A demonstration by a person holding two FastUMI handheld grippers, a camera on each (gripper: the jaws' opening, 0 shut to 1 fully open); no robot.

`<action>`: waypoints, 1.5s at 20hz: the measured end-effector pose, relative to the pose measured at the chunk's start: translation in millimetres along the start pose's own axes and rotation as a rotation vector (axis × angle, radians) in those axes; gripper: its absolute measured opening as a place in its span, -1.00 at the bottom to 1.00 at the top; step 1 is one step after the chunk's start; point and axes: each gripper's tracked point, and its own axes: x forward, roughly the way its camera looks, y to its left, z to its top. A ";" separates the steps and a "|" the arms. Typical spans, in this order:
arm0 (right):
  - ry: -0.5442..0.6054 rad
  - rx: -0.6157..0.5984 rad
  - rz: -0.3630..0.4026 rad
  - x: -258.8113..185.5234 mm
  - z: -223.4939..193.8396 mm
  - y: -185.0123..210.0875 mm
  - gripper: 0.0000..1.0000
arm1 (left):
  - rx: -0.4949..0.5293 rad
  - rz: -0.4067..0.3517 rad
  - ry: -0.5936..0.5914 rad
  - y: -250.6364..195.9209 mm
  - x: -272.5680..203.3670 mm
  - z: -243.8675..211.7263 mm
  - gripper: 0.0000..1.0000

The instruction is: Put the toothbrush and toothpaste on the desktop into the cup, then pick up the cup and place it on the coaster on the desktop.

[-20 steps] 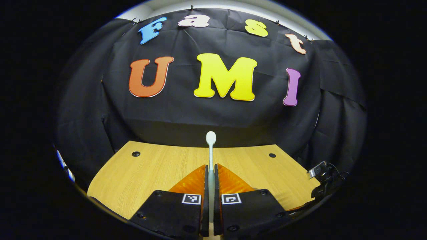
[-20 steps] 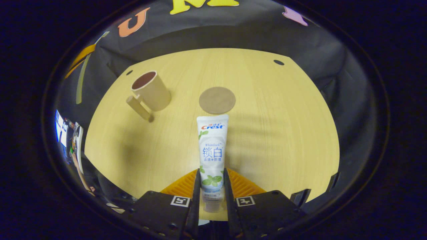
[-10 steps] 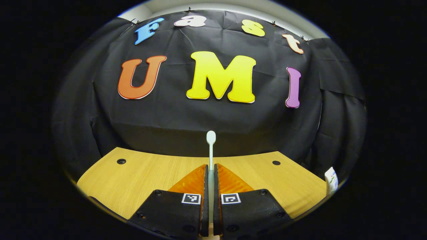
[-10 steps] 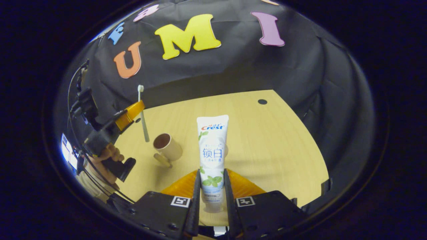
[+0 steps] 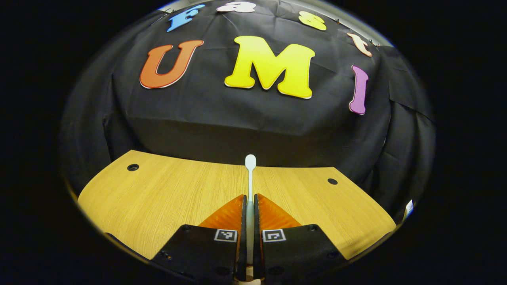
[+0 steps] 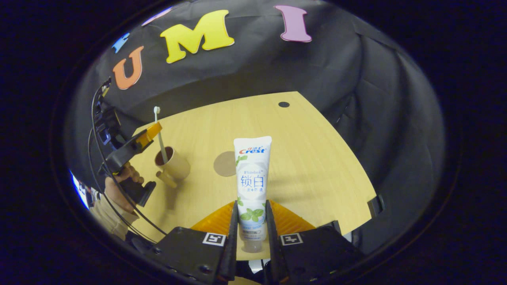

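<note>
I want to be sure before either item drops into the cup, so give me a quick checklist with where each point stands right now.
1. Left tool shut on the toothbrush: ok.
2. Right tool shut on the toothpaste tube: ok.
3. Cup upright with its mouth open: ok.
4. Toothbrush lower end over the cup mouth, seen in the right gripper view: close, but whether it is inside cannot tell.
5. Coaster bare and apart from the cup: ok.
6. Toothpaste tube lined up over the cup: not ok, it is held off to the side.
</note>
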 end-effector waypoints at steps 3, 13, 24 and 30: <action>0.008 -0.012 0.020 4.5 0.9 7.0 -0.30 | 0.011 0.015 0.024 2.2 -1.0 -4.3 -0.77; 0.003 -0.104 0.146 24.2 12.7 60.0 -0.29 | -0.019 -0.044 0.075 6.4 -46.0 -8.3 0.13; -0.037 -0.215 0.384 44.1 30.5 193.9 -0.28 | -0.030 0.139 0.057 84.3 -156.6 3.7 0.92; -0.174 -0.297 0.456 63.8 57.5 257.0 -0.29 | -0.060 0.221 0.053 111.5 -200.4 16.6 0.92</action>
